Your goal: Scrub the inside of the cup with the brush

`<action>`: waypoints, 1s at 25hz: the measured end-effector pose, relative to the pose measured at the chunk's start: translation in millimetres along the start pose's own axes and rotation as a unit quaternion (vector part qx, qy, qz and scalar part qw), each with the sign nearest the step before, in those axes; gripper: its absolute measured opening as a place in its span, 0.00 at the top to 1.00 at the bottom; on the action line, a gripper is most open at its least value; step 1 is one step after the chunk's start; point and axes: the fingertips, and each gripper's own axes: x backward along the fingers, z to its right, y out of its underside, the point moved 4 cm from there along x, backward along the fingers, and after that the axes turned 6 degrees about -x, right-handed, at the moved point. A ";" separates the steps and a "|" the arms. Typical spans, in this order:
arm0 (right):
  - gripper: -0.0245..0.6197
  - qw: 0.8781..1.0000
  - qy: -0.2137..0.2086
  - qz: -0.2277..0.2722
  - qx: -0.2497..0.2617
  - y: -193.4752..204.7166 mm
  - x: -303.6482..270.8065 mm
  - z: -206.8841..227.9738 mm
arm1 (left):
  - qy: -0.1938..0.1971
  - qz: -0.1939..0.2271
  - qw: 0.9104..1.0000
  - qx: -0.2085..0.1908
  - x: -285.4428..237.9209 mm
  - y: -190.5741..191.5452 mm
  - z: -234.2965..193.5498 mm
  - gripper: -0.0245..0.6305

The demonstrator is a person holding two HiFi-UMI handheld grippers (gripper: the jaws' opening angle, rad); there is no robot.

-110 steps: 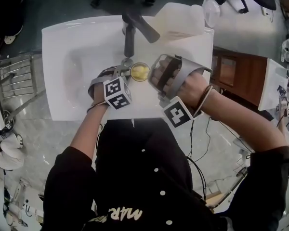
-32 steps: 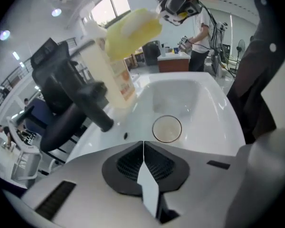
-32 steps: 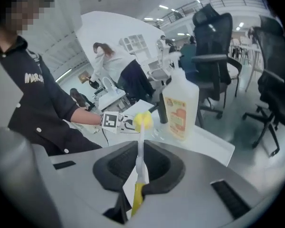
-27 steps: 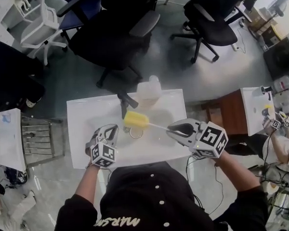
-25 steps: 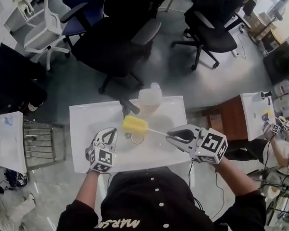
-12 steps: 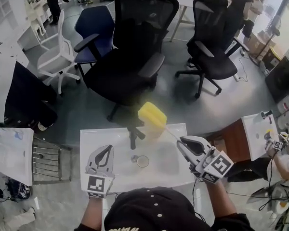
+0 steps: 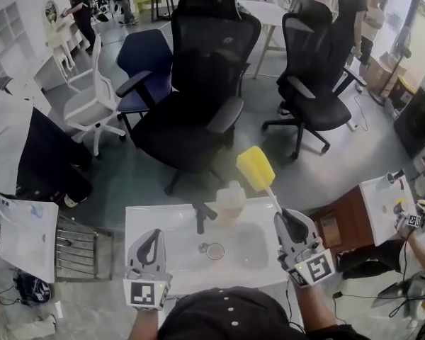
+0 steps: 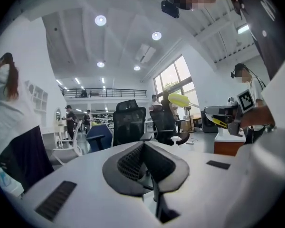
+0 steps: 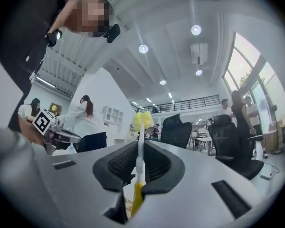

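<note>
The cup (image 7: 214,251) stands alone in the white sink (image 7: 255,250), a little in front of the faucet (image 7: 200,215). My right gripper (image 7: 286,217) is raised at the sink's right side, shut on the handle of the brush. The brush's yellow sponge head (image 7: 255,167) sticks up and away, well above the cup. In the right gripper view the white stem (image 9: 140,146) runs out between the jaws of that gripper (image 9: 140,152) to the sponge head (image 9: 143,119). My left gripper (image 7: 154,233) is held up at the sink's left side; its jaws (image 8: 145,147) are shut with nothing between them.
A translucent jug (image 7: 230,195) sits at the sink's back edge. Black and blue office chairs (image 7: 198,98) stand beyond the sink, with people further back. A wire rack (image 7: 74,250) is at the left and a wooden cabinet (image 7: 333,229) at the right.
Both grippers have risen out of the sink. The brush has been lifted off the cup and its head now points up and away. The head view has tilted up toward the room.
</note>
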 end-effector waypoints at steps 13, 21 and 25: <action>0.88 0.998 0.046 0.035 0.018 -8.4 2.0 -4.2 | -0.044 0.031 0.998 -0.013 9.2 -13.1 -3.1 0.92; 0.88 0.998 0.056 0.033 0.010 -9.2 -1.5 -3.3 | -0.044 0.028 0.998 -0.024 8.4 -14.7 -4.7 0.92; 0.88 0.998 0.060 0.027 0.004 -9.1 -2.0 -3.2 | -0.043 0.026 0.999 -0.012 6.0 -15.8 -3.9 0.92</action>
